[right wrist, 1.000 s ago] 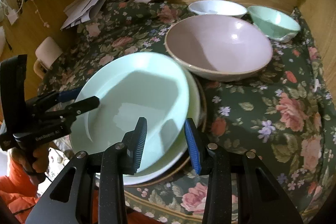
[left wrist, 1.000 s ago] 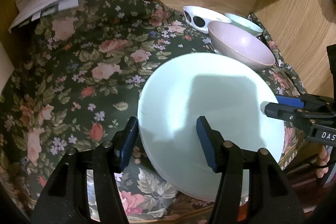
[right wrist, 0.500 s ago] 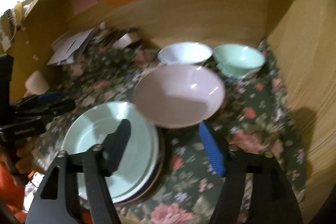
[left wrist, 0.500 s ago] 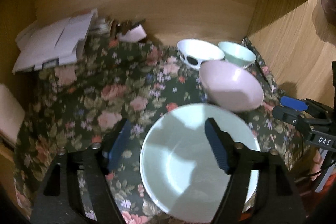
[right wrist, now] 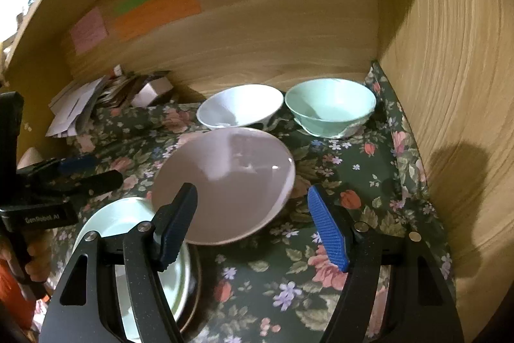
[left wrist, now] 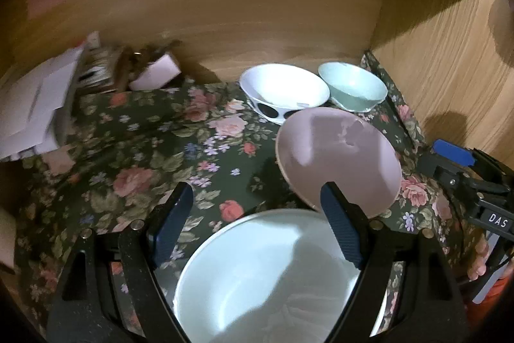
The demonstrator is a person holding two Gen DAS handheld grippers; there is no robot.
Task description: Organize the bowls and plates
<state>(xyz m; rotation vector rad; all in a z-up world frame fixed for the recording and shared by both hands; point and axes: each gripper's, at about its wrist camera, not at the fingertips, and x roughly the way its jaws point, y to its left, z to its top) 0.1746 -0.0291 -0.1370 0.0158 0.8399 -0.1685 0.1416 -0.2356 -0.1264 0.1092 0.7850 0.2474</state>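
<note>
A pale green plate (left wrist: 273, 278) (right wrist: 128, 224) lies on a darker plate at the near edge of the floral cloth. Just behind it stands a large pink bowl (left wrist: 337, 156) (right wrist: 225, 182). A white bowl with black spots (left wrist: 282, 85) (right wrist: 241, 108) and a mint green bowl (left wrist: 351, 85) (right wrist: 331, 105) sit at the back wall. My left gripper (left wrist: 255, 195) hovers above the plate's far rim; its jaws are opening and hold nothing. My right gripper (right wrist: 251, 192) is open above the pink bowl's near side, clear of it.
Loose papers (left wrist: 35, 105) and a small box (left wrist: 154, 76) are piled at the back left. Wooden walls close the back and right side (right wrist: 449, 85). Coloured notes (right wrist: 154, 8) are stuck on the back wall. A hand (right wrist: 35, 259) holds the left gripper's handle.
Both grippers let go of the pale green plate, opened and drew back and up. The plate stays on the stack and more of the back wall shows.
</note>
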